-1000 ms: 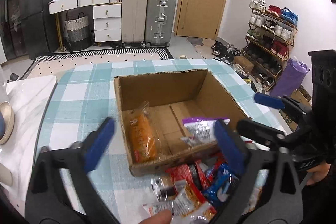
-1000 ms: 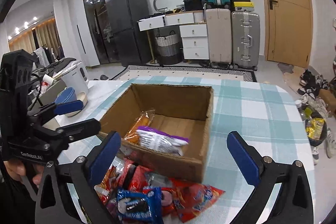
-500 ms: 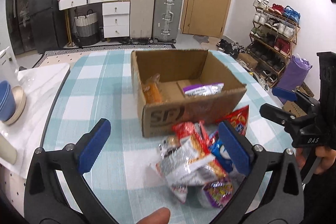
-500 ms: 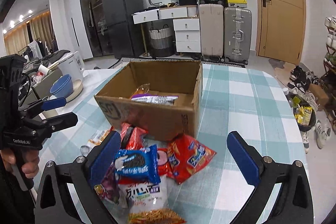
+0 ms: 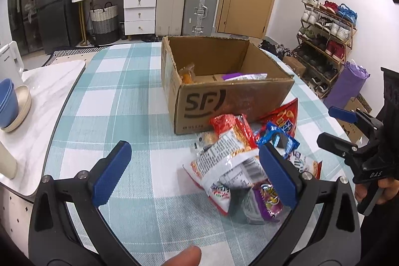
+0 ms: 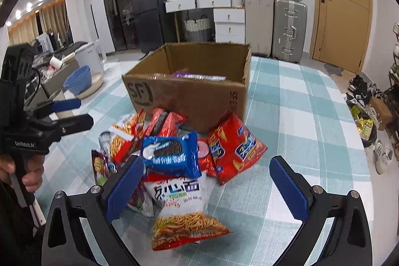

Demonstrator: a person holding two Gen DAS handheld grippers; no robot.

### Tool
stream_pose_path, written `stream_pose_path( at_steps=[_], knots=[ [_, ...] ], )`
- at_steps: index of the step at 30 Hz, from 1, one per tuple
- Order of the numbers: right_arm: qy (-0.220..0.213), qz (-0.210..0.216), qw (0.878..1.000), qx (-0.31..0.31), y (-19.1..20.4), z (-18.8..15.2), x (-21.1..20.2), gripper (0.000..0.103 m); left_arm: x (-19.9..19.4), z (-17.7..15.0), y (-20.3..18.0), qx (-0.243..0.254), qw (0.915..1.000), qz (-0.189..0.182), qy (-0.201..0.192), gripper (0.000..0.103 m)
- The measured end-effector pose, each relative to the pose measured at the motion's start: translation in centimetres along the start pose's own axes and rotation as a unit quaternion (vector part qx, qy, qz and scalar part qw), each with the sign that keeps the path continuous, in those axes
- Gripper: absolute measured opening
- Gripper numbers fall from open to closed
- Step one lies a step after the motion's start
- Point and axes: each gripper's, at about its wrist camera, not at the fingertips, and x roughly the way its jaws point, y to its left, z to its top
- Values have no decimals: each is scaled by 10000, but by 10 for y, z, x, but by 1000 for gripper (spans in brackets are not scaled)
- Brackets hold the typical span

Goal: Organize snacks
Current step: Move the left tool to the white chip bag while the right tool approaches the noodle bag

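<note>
Both the left gripper (image 5: 192, 173) and right gripper (image 6: 207, 188) stood wide apart, empty, over the snack pile (image 6: 179, 156). The noodle bag (image 6: 182, 211) lay lengthwise toward the box (image 6: 197, 94) on the checked tablecloth (image 6: 299, 121); suitcases (image 6: 274, 24) stood behind.

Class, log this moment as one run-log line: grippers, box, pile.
left gripper: open, empty | right gripper: open, empty | cardboard box: holds two packets | snack pile: on table before box
</note>
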Motion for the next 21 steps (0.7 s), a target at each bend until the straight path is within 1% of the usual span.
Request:
stream_pose_path(
  at_steps=[5,8,10,14,21],
  knots=[
    [337,74,9994,-89,6,-6,17,103,3,-3,0,-3,10000,-23,92,102],
    [496,108,9986,-174,6,-10,25,103,10,-3,0,-23,9997,-105,233,102],
    [593,171,9979,-196,6,-13,28,103,16,-4,-3,-6,9991,-205,367,102],
    [769,273,9960,-370,5,-19,31,103,24,-7,-8,-2,9983,-343,464,102],
    [967,321,9937,-462,9,-25,39,103,35,-9,-9,-245,9958,-627,615,102]
  ],
)
